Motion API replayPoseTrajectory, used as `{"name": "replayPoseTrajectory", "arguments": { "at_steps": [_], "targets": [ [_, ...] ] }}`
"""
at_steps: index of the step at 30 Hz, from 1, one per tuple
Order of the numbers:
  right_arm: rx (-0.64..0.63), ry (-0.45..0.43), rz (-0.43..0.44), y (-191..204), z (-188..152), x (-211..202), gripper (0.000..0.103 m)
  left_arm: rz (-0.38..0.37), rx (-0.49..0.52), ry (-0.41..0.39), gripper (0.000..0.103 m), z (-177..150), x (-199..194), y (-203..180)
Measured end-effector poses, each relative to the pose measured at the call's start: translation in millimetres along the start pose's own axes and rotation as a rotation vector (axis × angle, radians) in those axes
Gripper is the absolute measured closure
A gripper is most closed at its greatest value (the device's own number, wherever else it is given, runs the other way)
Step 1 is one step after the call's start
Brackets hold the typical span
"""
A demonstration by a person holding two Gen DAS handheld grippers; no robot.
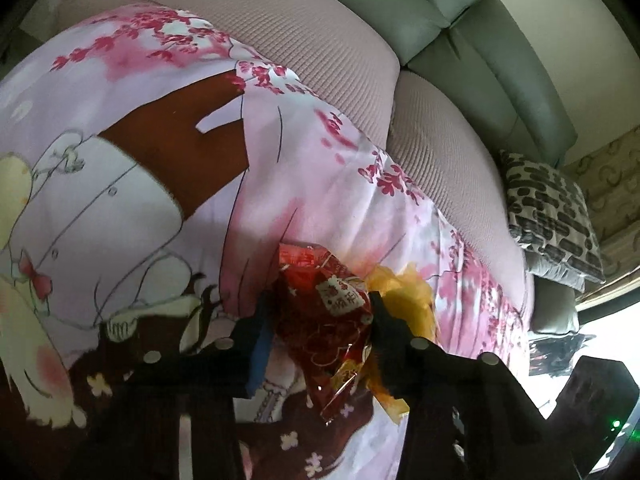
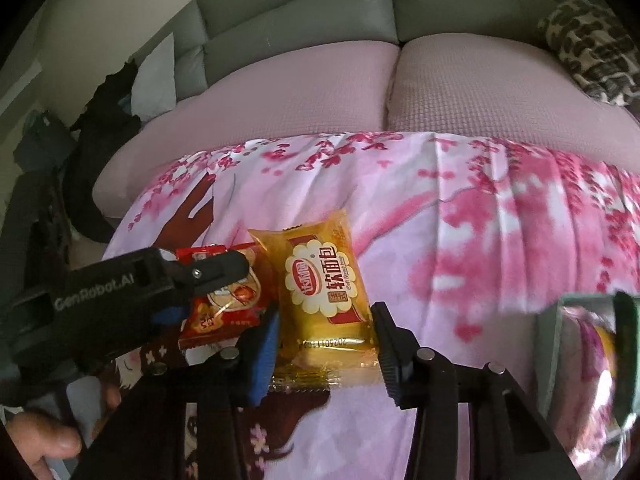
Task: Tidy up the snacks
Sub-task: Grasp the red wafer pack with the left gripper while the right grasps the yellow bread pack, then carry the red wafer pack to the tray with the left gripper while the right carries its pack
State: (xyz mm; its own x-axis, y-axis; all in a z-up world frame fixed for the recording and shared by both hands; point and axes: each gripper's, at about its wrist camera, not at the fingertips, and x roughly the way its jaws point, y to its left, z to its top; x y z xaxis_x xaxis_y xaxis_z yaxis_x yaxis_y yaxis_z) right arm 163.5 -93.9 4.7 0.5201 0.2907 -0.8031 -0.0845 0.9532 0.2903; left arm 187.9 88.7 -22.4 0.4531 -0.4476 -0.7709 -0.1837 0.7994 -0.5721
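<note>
A red snack packet (image 1: 324, 320) sits between the fingers of my left gripper (image 1: 318, 314), which is shut on it over the pink printed cloth (image 1: 160, 140). The same packet (image 2: 224, 308) and the left gripper (image 2: 216, 276) show at the left of the right wrist view. A yellow soft-bread packet (image 2: 324, 292) lies on the cloth between the fingers of my right gripper (image 2: 326, 330). The jaws stand close on both sides of it. The yellow packet (image 1: 408, 296) shows just right of the red one in the left wrist view.
The cloth lies on a pink sofa seat (image 2: 320, 92) with grey back cushions (image 2: 300, 4). A leopard-print pillow (image 2: 588, 48) lies at the right. Dark clothing (image 2: 100, 152) is piled at the left. A container edge (image 2: 624, 360) shows at the far right.
</note>
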Motion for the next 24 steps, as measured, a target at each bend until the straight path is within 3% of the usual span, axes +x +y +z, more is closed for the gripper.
{"name": "replayPoseTrajectory", "arguments": {
  "at_steps": [8,18,24],
  "targets": [
    [0.050,-0.074,-0.004,-15.9,-31.4,-72.5,0.057,-0.069,-0.021,-0.038,0.059,-32.8,-36.3,-9.3],
    [0.170,-0.164,-0.178,-91.4,-79.6,-188.6,0.057,-0.208,0.162,0.011,0.059,-101.6,-66.4,-89.6],
    [0.218,-0.157,-0.286,-133.0,-105.2,-217.1,0.057,-0.236,0.283,0.093,0.059,-143.3,-55.7,-131.2]
  ]
}}
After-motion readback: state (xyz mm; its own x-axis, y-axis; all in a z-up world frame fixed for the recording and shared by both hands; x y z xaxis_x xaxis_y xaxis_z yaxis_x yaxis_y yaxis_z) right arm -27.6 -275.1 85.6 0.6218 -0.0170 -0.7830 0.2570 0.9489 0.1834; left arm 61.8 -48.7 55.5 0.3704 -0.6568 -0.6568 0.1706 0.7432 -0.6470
